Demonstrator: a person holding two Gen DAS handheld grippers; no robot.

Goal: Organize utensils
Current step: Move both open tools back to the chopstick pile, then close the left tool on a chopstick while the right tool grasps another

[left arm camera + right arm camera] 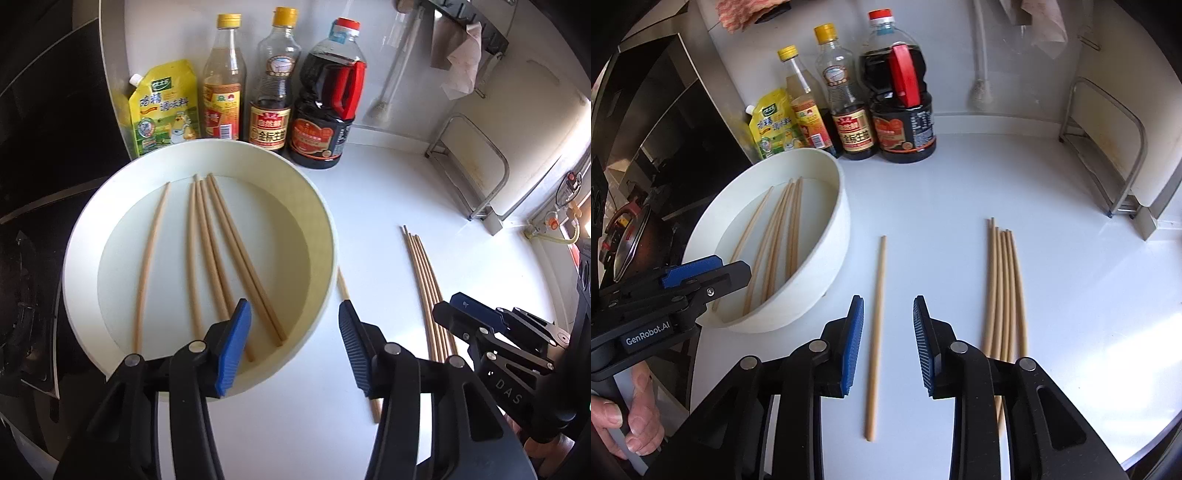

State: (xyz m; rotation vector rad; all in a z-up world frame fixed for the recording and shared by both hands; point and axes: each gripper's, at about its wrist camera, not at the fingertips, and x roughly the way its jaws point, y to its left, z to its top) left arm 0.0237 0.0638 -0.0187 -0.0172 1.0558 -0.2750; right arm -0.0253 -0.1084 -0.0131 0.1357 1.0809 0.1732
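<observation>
The white bowl [317,206] sits on the bench [960,192], with five chopsticks [207,251] lying inside it. Behind the bowl stand a yellow pouch [164,107] and three bottles [269,92]. Just right of the bowl lies a lone chopstick [876,332], and farther right of the bowl is a bundle [1003,291] of chopsticks laid side by side. The left tongs [295,328] are spread, empty, over the bowl's near rim. The right tongs [888,336] are spread too, straddling the lone chopstick without touching it. A metal rack [1108,147] stands far right of the bowl.
</observation>
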